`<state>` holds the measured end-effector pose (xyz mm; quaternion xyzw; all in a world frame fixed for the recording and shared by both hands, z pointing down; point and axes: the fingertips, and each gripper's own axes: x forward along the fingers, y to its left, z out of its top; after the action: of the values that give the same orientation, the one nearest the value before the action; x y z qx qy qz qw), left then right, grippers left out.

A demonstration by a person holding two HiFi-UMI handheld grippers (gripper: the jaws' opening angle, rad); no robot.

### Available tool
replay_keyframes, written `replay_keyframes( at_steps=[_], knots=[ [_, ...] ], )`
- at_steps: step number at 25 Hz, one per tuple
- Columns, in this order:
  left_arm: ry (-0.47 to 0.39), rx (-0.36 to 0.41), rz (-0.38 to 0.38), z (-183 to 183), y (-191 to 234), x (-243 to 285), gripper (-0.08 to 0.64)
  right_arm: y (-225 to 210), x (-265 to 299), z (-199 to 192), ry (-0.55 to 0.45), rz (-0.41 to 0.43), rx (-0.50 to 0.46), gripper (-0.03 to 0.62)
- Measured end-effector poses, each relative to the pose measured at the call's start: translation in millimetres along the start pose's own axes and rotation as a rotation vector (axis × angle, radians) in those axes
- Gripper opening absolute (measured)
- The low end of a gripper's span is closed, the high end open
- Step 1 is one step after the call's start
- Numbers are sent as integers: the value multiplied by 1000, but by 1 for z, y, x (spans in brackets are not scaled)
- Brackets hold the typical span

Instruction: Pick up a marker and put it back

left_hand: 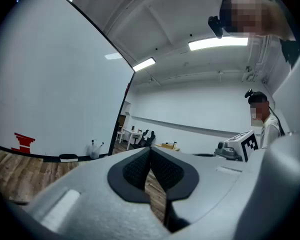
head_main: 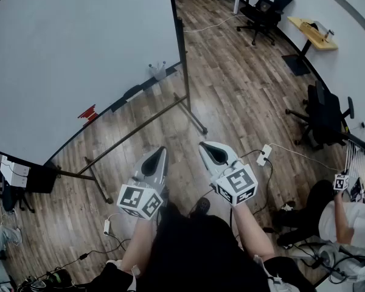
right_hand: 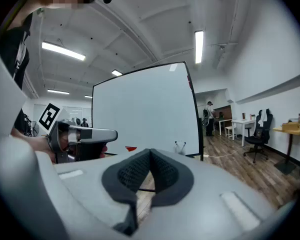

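Head view: smooth flat whiteboard, wood-plank floor, small clear cup.

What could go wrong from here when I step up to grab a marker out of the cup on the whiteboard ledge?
1. The left gripper and right gripper are both shut and empty. Reaching in like that may tip the marker cup over.
2. The whiteboard stand's foot juts across the floor toward you, so stepping closer risks a trip.
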<state>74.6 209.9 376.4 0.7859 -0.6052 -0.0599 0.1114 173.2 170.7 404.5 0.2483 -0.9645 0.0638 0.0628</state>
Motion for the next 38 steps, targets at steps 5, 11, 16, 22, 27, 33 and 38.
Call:
replay_keyframes(
  at_steps=[5, 11, 16, 22, 27, 33, 38],
  knots=[
    [16, 2, 9, -7, -8, 8, 11, -14, -9, -5, -6, -21, 12, 2],
    [44, 6, 22, -17, -5, 16, 11, -28, -6, -7, -40, -33, 71, 3],
    [70, 14, 30, -22, 10, 28, 11, -37, 10, -17, -17, -38, 107, 3],
    [82, 12, 33, -22, 50, 52, 11, -46, 50, -14, -4, -27, 110, 3],
    [71, 15, 14, -7, 94, 79, 11, -56, 99, 1, 6, -32, 94, 3],
    [61, 18, -11, 17, 158, 112, 11, -66, 164, 28, 8, -52, 60, 3],
    [89, 6, -49, 25, 200, 128, 11, -61, 214, 42, 5, -32, 58, 3]
  ],
)
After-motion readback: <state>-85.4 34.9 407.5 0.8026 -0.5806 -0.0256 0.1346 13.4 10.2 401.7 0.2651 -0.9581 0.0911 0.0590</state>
